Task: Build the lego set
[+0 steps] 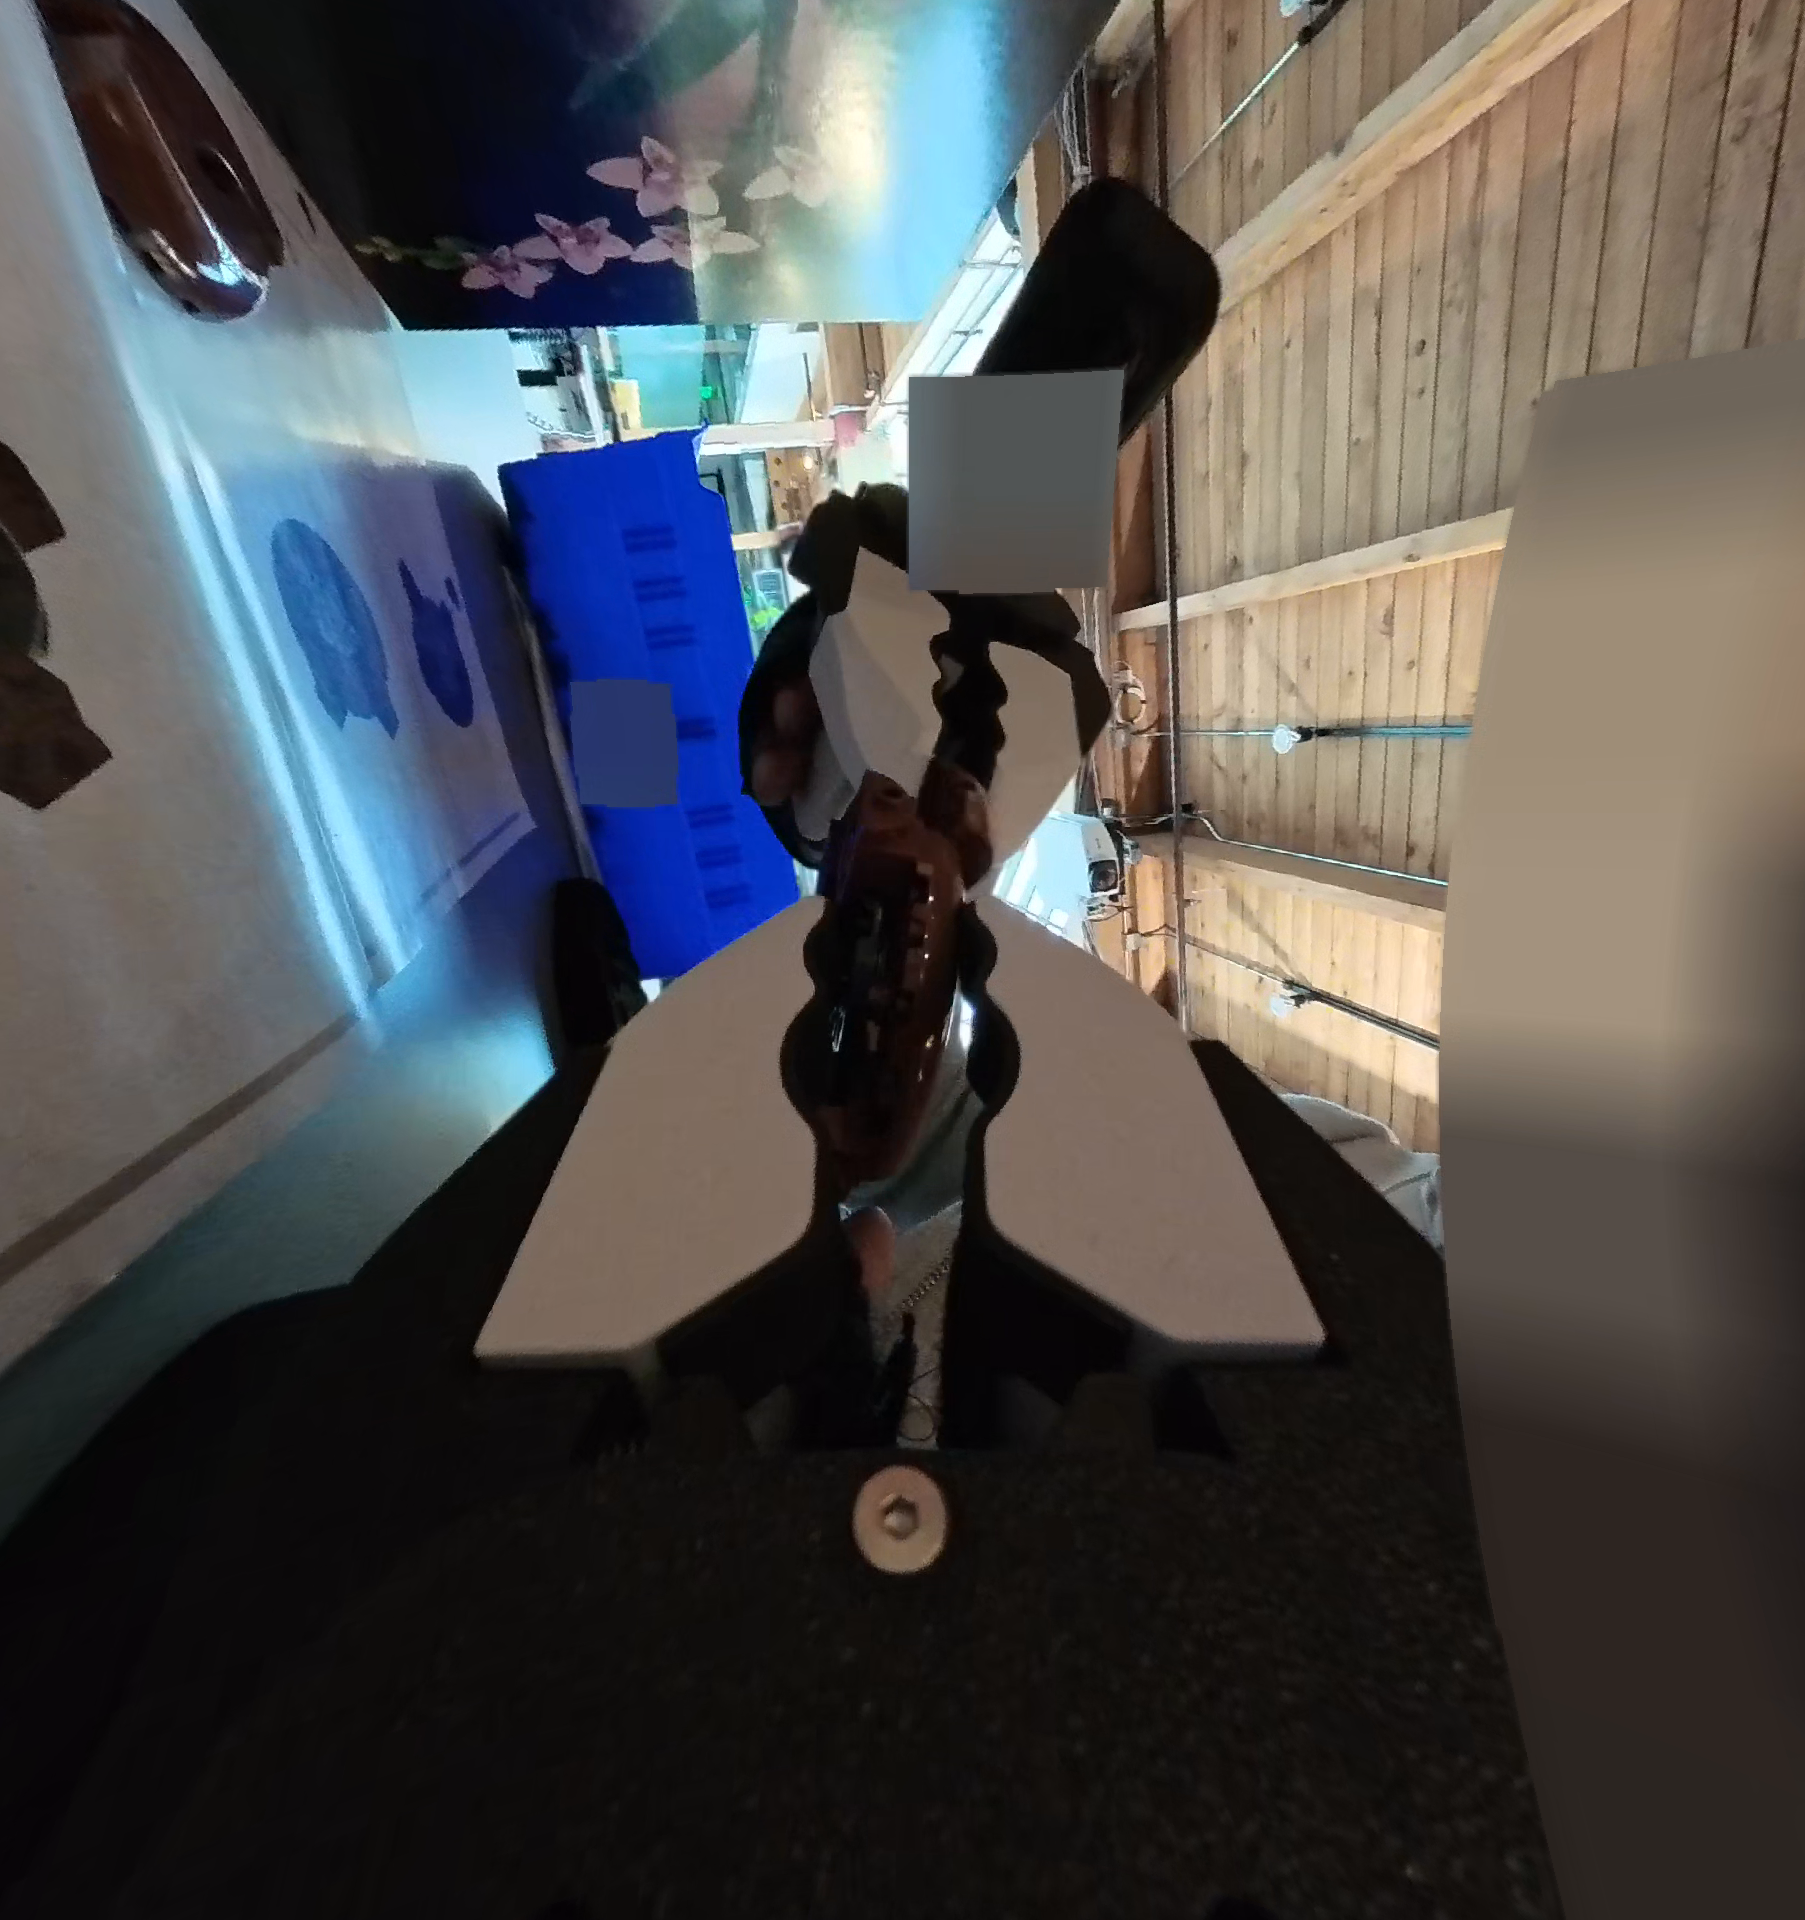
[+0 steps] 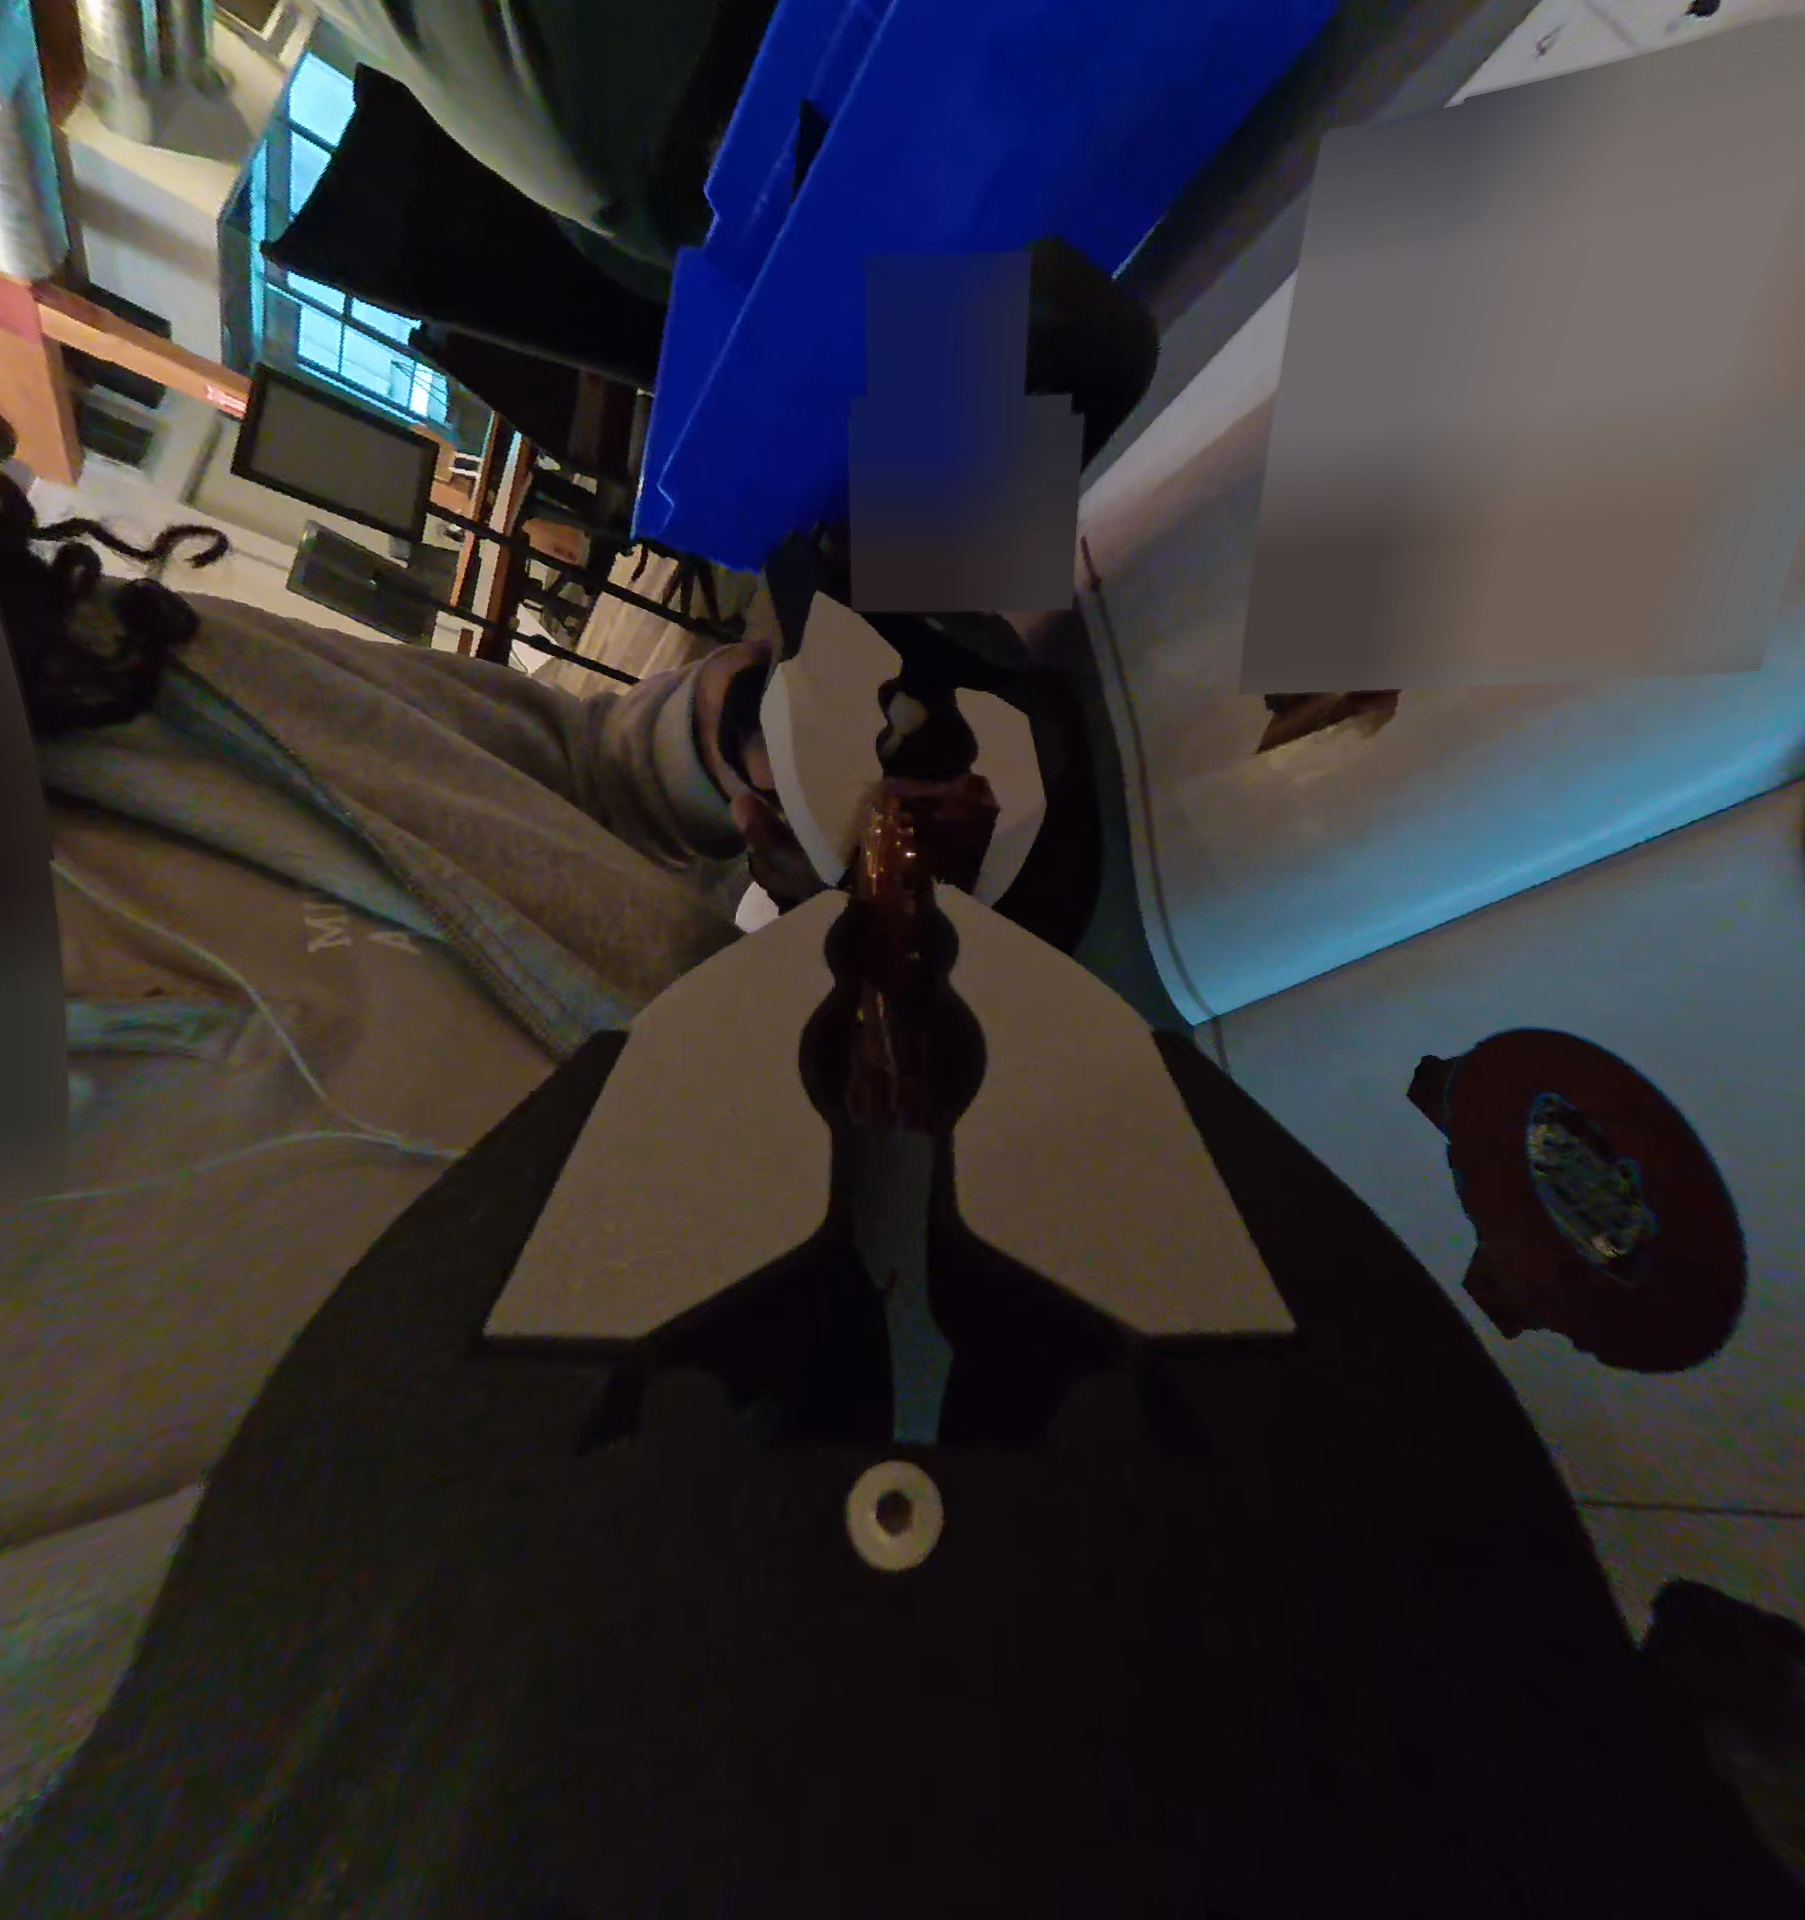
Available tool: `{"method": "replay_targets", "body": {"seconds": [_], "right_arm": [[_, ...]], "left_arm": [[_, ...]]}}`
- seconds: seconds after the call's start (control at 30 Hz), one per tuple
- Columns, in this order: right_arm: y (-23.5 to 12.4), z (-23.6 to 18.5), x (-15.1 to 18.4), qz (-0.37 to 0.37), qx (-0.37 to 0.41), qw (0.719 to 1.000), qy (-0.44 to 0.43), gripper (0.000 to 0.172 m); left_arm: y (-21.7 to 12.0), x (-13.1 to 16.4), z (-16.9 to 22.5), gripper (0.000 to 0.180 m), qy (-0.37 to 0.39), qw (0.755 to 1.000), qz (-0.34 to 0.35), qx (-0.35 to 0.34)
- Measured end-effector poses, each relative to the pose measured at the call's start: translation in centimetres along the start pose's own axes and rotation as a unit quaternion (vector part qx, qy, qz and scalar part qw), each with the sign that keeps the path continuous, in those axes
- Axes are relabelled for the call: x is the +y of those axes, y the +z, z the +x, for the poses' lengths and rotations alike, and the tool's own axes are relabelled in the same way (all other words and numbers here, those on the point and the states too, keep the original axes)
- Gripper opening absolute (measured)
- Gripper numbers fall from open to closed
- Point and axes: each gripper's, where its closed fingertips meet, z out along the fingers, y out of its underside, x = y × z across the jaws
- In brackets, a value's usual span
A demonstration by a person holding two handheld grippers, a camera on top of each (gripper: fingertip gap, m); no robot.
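Note:
My left gripper (image 1: 893, 935) is shut on a glossy brown packet (image 1: 913, 966) that runs up between its pads. My right gripper (image 1: 955, 727) faces it from the far end, and its white fingers (image 1: 862, 686) pinch the packet's other end. In the right wrist view my right gripper (image 2: 893, 920) is shut on the same crinkled brown packet (image 2: 882, 1018). There the left gripper (image 2: 913, 800) clamps the far end with its white fingers (image 2: 815, 748). The packet hangs in the air between the two grippers, above a white table (image 2: 1397, 935).
A blue plastic crate (image 1: 649, 644) stands behind the grippers and also shows in the right wrist view (image 2: 825, 260). Round brown pieces (image 2: 1594, 1184) lie on the white table. A person's grey sleeve (image 2: 410, 748) reaches in from the left. The tips of both grippers are at nearly the same place.

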Motion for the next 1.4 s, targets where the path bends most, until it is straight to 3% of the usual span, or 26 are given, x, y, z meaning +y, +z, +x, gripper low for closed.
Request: {"method": "replay_targets", "body": {"seconds": [0.43, 0.57, 0.73, 0.83, 0.97, 1.03, 1.17, 1.27, 1.4], "right_arm": [[-0.2, 0.2, 0.2, -0.023, 0.054, 0.997, -0.049, 0.028], [-0.3, -0.6, -0.2, -0.005, 0.042, 0.996, -0.079, 0.021], [-0.4, -0.5, -0.2, -0.01, 0.085, 0.986, -0.145, 0.02], [-0.4, -0.2, -0.2, -0.027, 0.14, 0.963, -0.227, 0.02], [-0.6, 1.2, -0.4, -0.059, 0.258, 0.897, -0.355, 0.012], [-0.6, 1.1, -0.6, -0.062, 0.271, 0.884, -0.375, 0.009], [-1.0, 0.0, -0.6, -0.077, 0.219, 0.937, -0.26, 0.008], [-1.0, -1.8, -0.2, -0.088, 0.123, 0.982, -0.115, 0.008], [-0.9, -1.0, 0.2, -0.108, 0.107, 0.987, -0.053, 0.009]], "left_arm": [[-0.1, 0.0, 0.5, 0.02, 0.012, 1.0, 0.002, 0.013], [-0.1, 0.0, 0.6, 0.02, 0.014, 1.0, 0.002, 0.016], [-0.1, 0.0, 0.5, 0.021, 0.019, 1.0, 0.006, 0.012], [-0.2, -0.1, 0.5, 0.02, 0.018, 1.0, 0.008, 0.012], [-0.2, -0.1, 0.3, 0.021, 0.017, 1.0, 0.009, 0.005], [-0.2, -0.3, 0.3, 0.021, 0.014, 1.0, 0.013, 0.009], [0.0, -0.1, 0.2, 0.02, 0.04, 0.999, 0.012, -0.007], [0.1, 0.0, 0.2, 0.021, 0.061, 0.998, 0.014, -0.015], [-0.1, 0.0, 0.6, 0.021, 0.063, 0.998, 0.016, 0.001]]}}
